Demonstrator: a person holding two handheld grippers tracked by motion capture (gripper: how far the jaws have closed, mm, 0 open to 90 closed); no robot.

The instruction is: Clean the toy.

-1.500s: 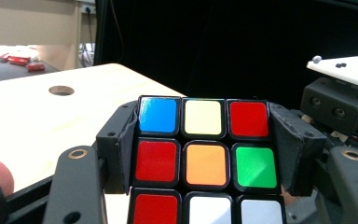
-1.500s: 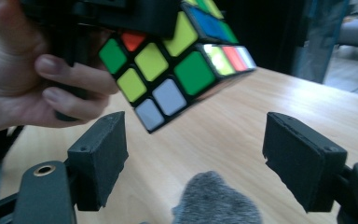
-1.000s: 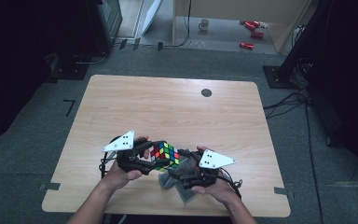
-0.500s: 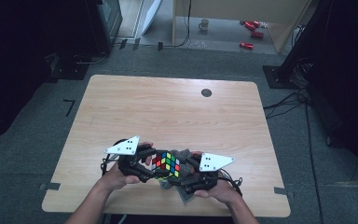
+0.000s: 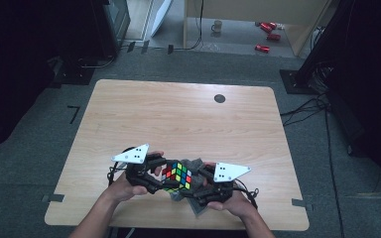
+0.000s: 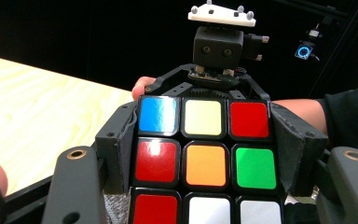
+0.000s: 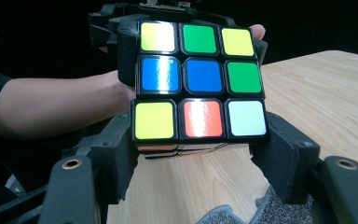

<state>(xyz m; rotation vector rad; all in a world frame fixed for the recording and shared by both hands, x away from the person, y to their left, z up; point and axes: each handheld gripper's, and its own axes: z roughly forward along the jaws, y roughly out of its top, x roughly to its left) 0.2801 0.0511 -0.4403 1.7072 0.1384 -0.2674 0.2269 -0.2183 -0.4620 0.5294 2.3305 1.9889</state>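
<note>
Spanning most of the high view, the wooden bench (image 5: 188,119) stood on grey carpet, bare apart from a small dark disc (image 5: 220,98) near its far edge. Both forearms came in from the bottom edge and met near the front of the bench, hands turned inward toward each other. The left gripper (image 5: 155,174) and the right gripper (image 5: 204,182) faced one another with the puzzle cube (image 5: 177,176) between them, raised just above the bench. A grey cloth (image 5: 194,198) lay crumpled under and behind the cube.

In the left gripper view, that gripper's own jaws were spread wide and stood clear of the cube (image 6: 204,158), while the other gripper's padded jaws pressed its two sides; a blue, cream and red row topped the facing side. In the right gripper view, the right gripper (image 7: 205,158) pinched the cube's (image 7: 200,79) lower layer, and the far gripper's jaws flanked the upper layers, though whether they touched could not be told. Beyond the bench, a mug (image 5: 217,26) and red items (image 5: 268,34) sat on the floor.
</note>
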